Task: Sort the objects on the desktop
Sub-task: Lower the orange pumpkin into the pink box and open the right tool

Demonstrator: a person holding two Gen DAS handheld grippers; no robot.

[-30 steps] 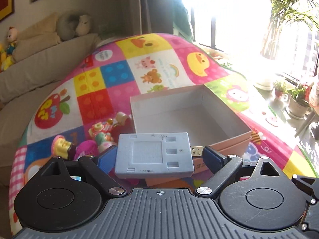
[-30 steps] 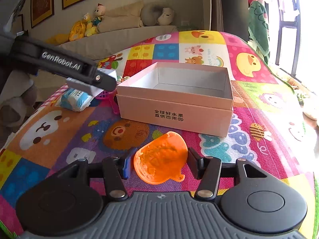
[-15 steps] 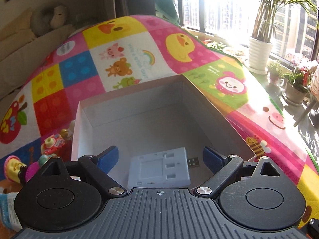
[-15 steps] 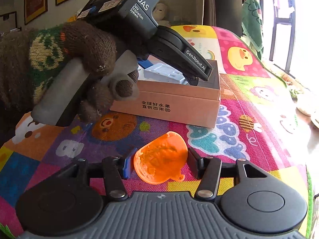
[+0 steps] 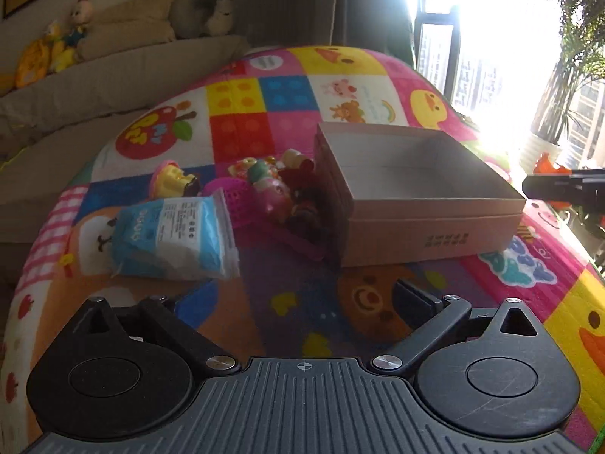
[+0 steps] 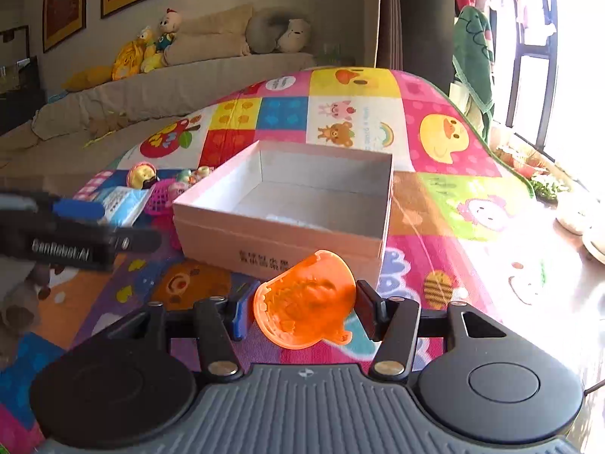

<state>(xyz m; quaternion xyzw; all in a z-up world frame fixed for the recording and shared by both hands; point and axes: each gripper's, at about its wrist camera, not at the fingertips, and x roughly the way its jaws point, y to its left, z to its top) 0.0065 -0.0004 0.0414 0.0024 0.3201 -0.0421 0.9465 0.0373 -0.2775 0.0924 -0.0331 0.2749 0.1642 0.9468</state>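
A pink cardboard box (image 5: 435, 223) stands open on the colourful mat; it also shows in the right wrist view (image 6: 280, 234). My left gripper (image 5: 298, 304) is open and empty, low over the mat in front of the box. My right gripper (image 6: 302, 308) is shut on an orange toy (image 6: 306, 308) and holds it just in front of the box's near wall. A blue-and-white packet (image 5: 170, 238) lies left of the box. A pink basket of small toys (image 5: 276, 196) sits against the box's left side.
A yellow-and-pink toy (image 5: 174, 181) lies behind the packet. The left gripper (image 6: 75, 242) shows at the left edge of the right wrist view. A sofa with plush toys (image 6: 151, 53) runs behind the mat. Potted plants and a window are on the right.
My left gripper let go of the grey plastic piece inside the box, then pulled back out, left and down. My right gripper has lifted the orange toy closer to the box.
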